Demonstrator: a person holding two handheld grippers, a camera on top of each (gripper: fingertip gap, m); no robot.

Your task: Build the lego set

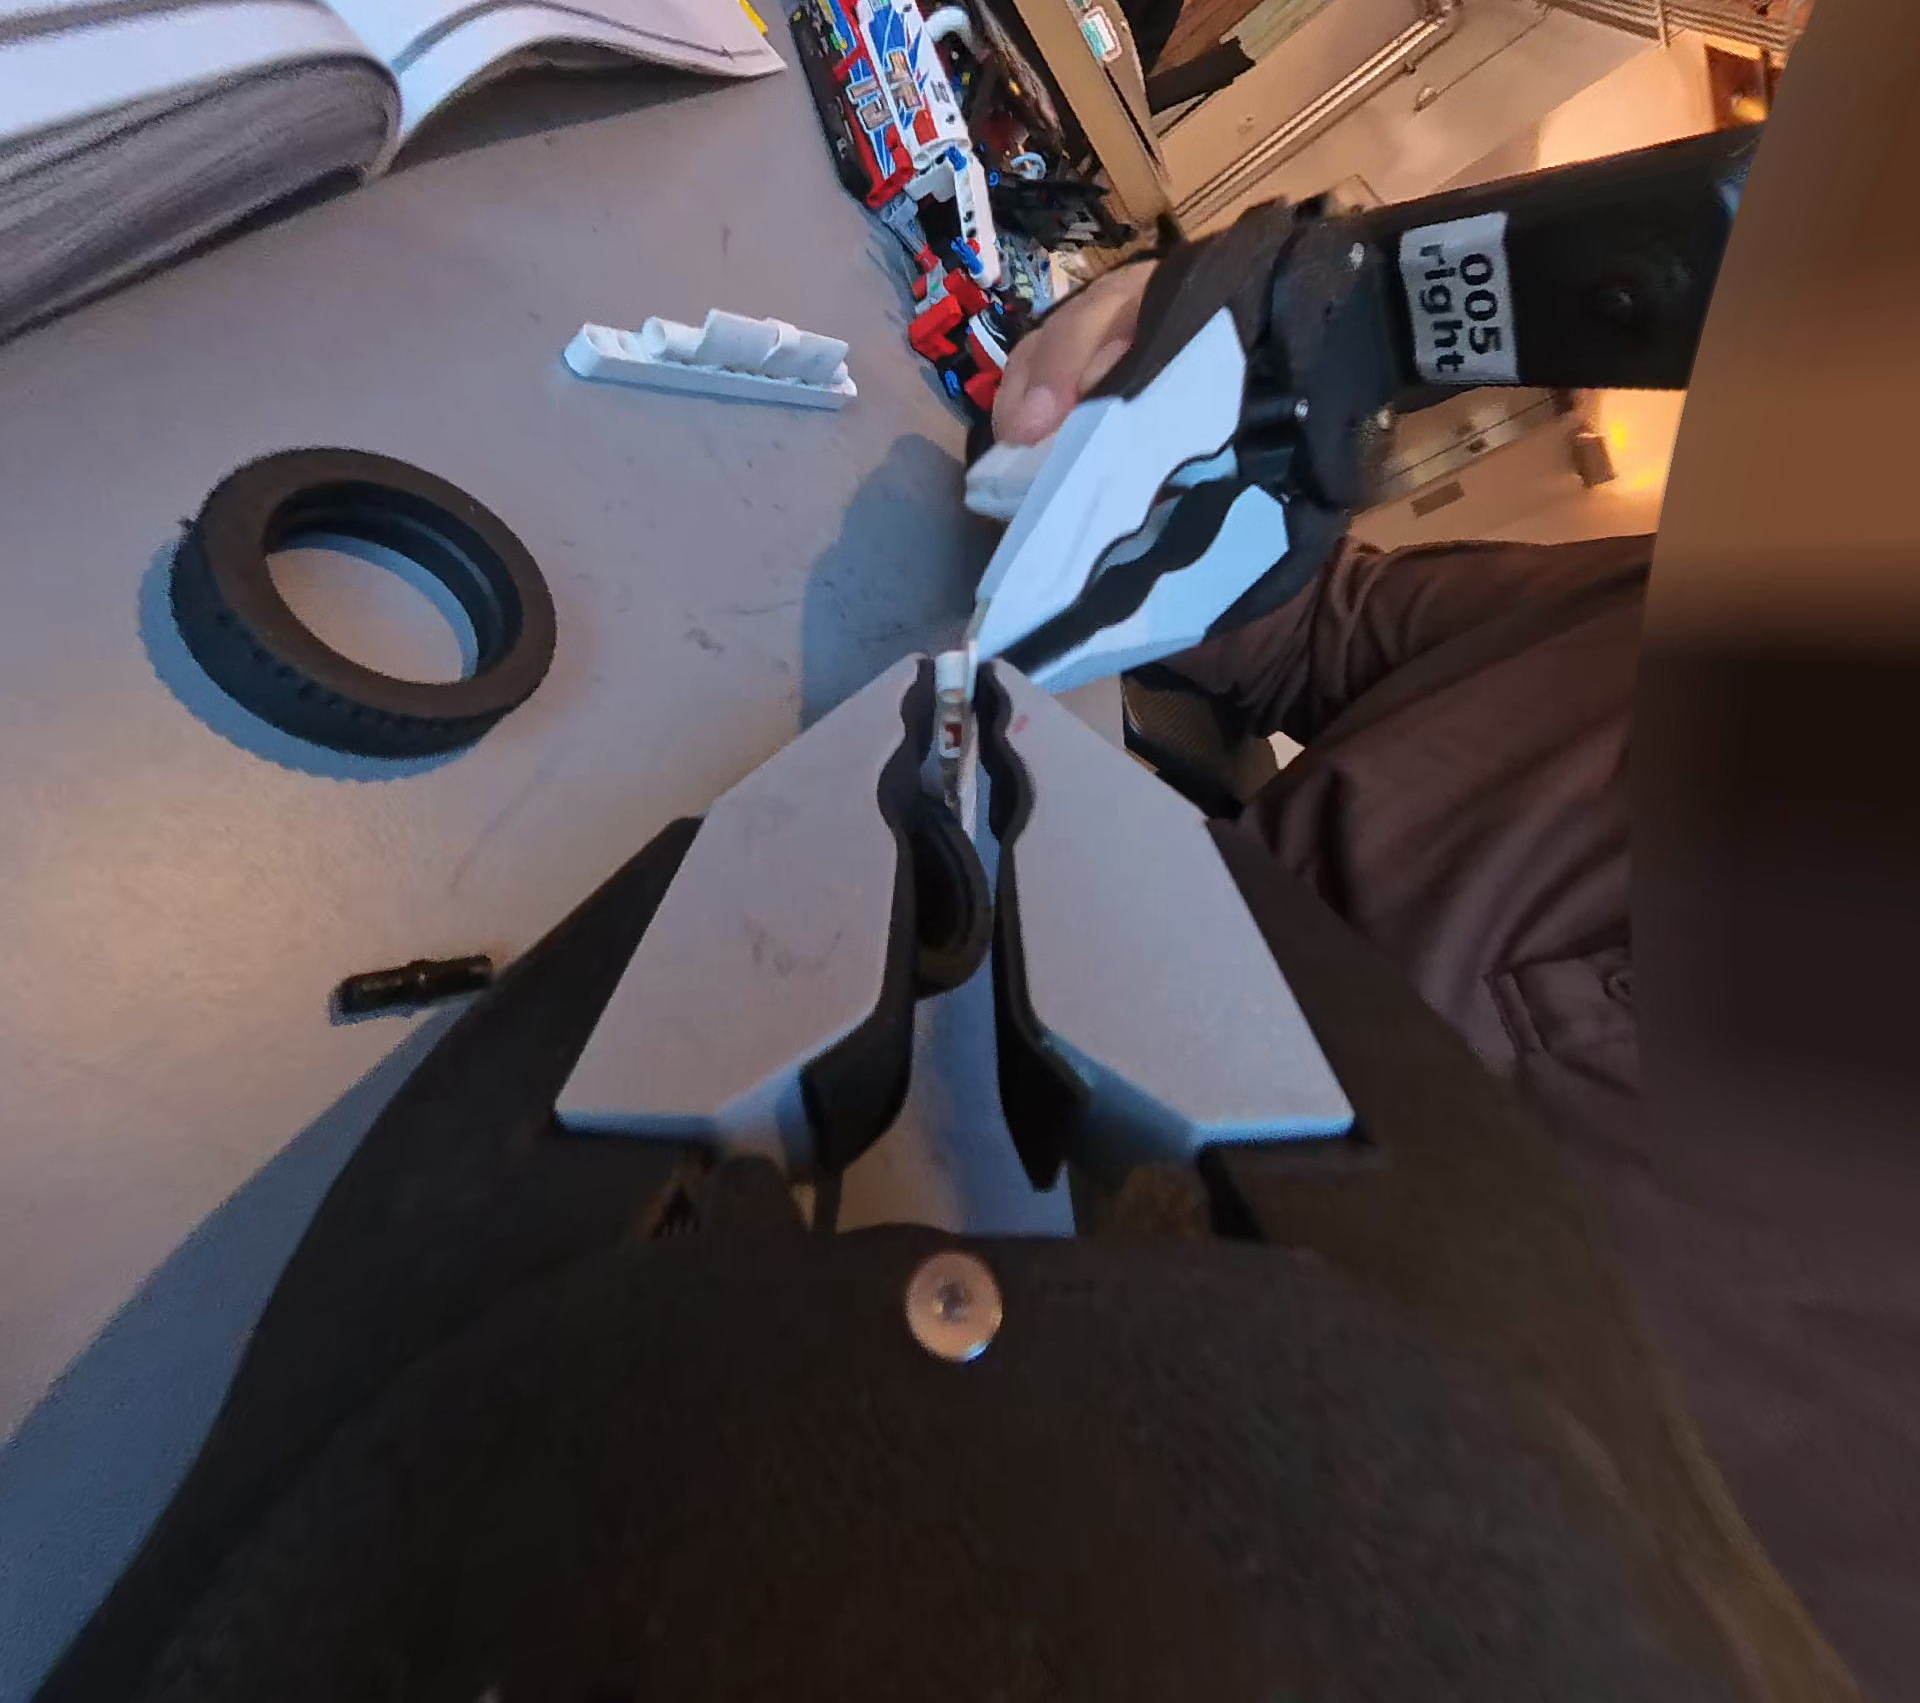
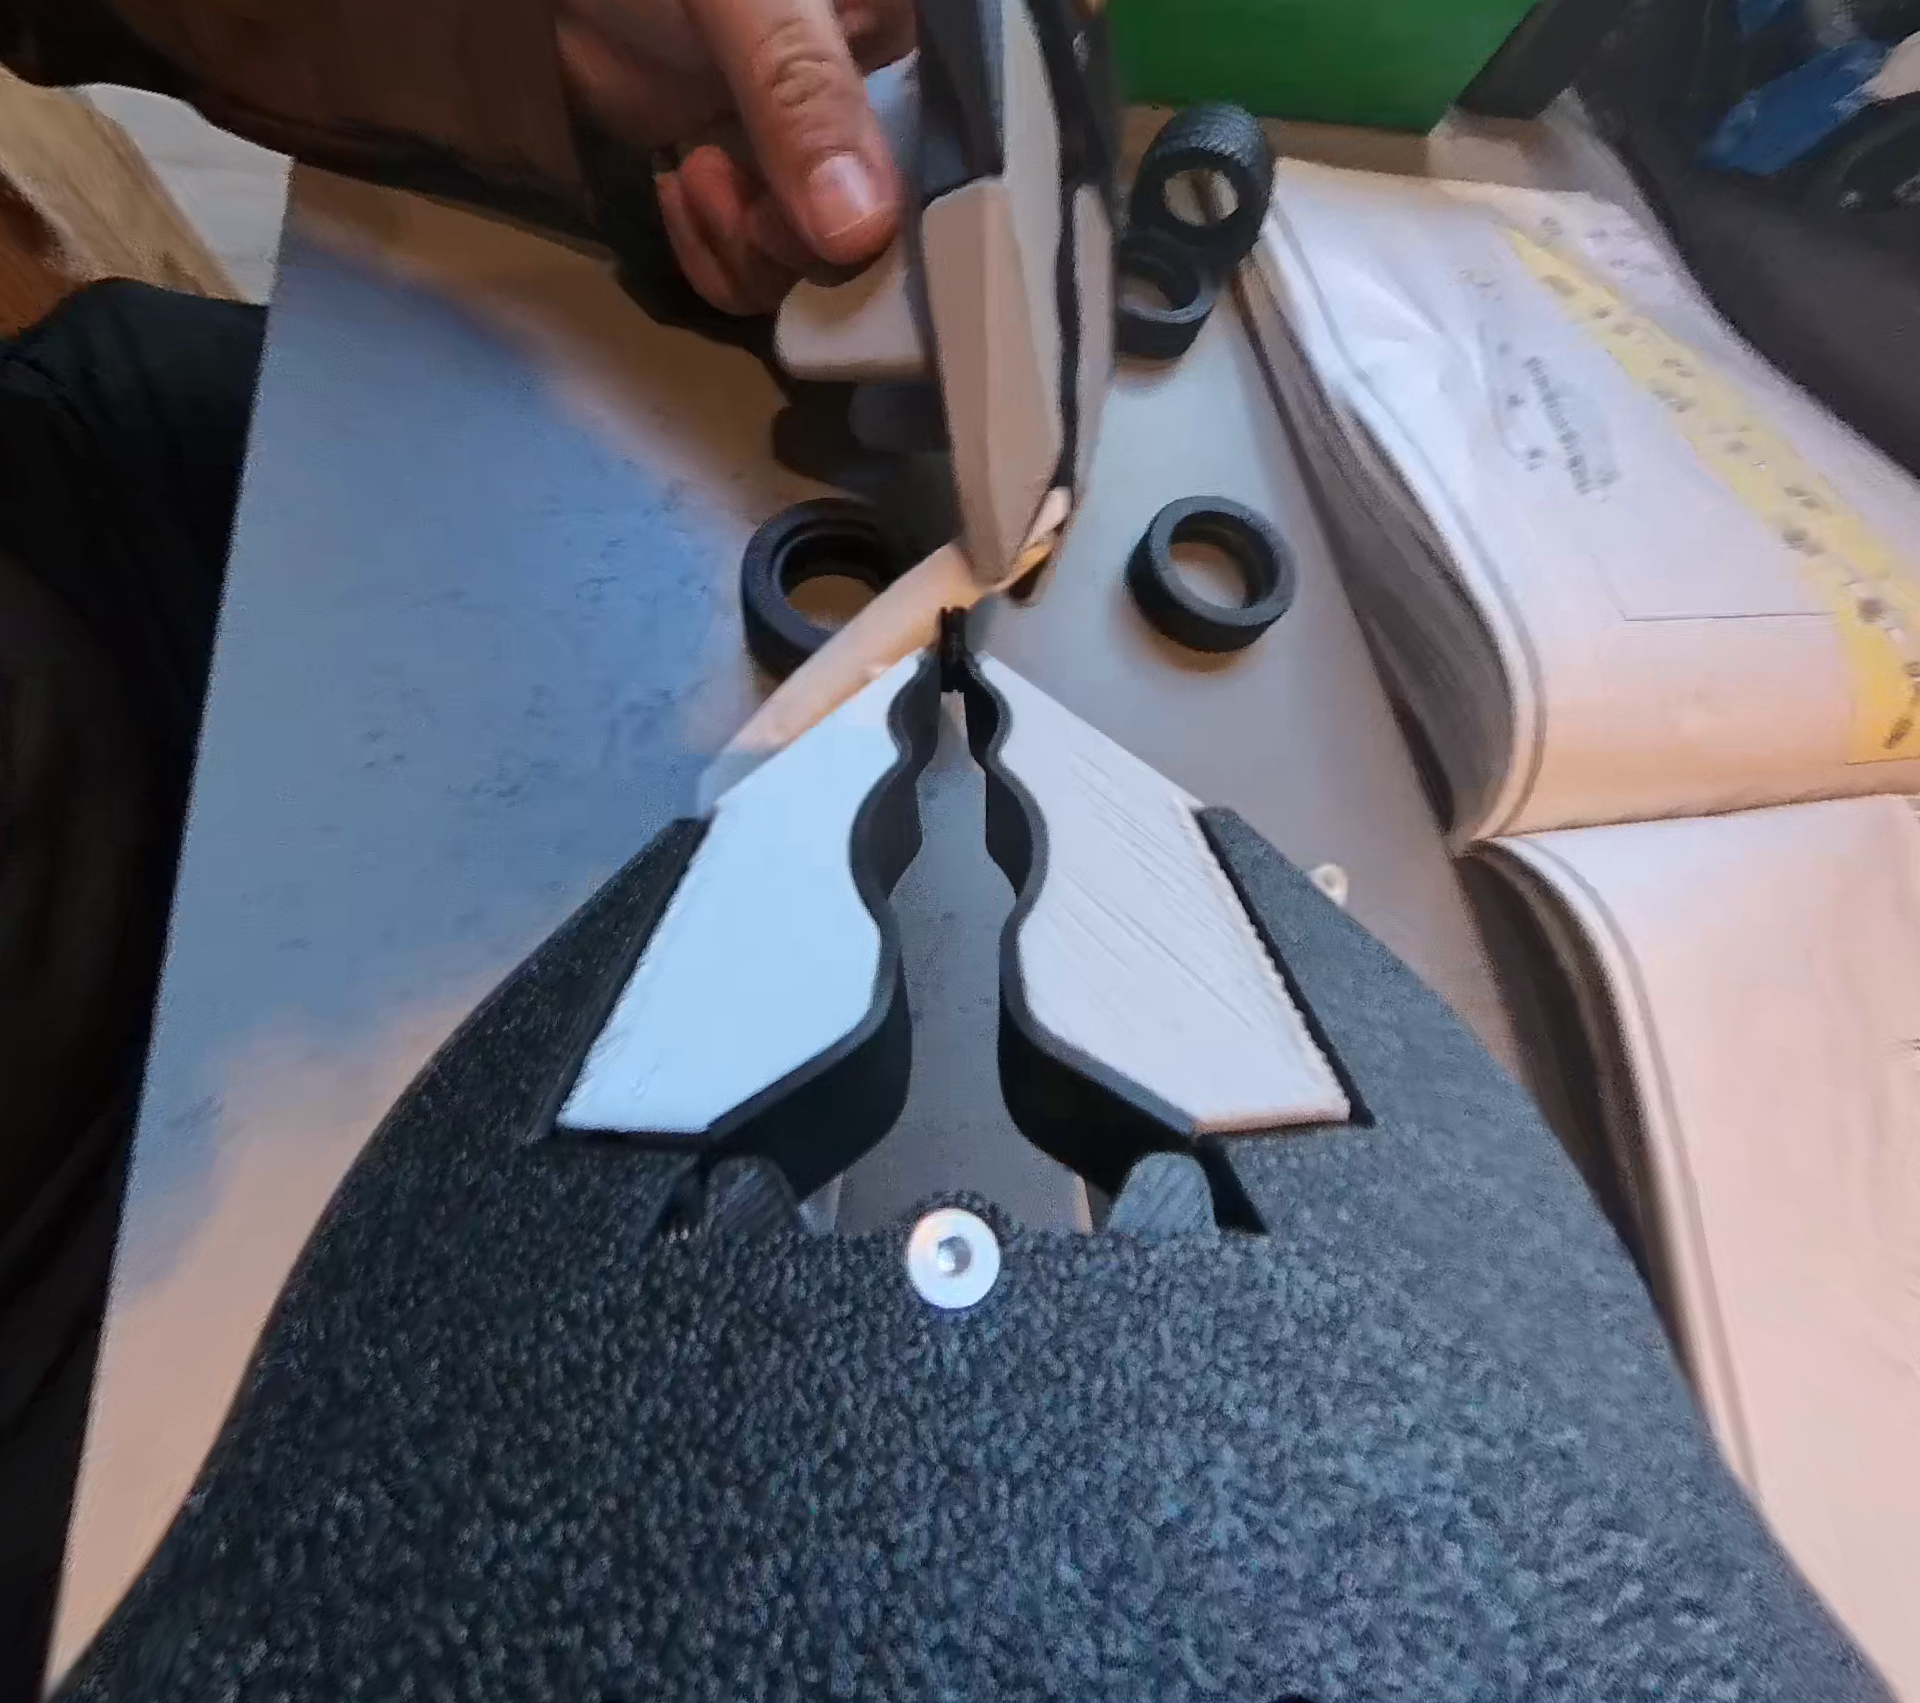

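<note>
My left gripper is shut on a thin white Lego panel, held edge-on above the grey table. In the right wrist view the left gripper comes down from above with that pale panel. My right gripper is shut on a small black pin, with its tip right at the panel. It also shows in the left wrist view, tip to tip with the left gripper. A person's hands hold both grippers.
A black tyre, a white ribbed Lego part, a small black pin and the red, white and blue Lego car lie on the table. Several tyres lie beside an open instruction booklet. Less than 4 cm separates the two grippers' tips.
</note>
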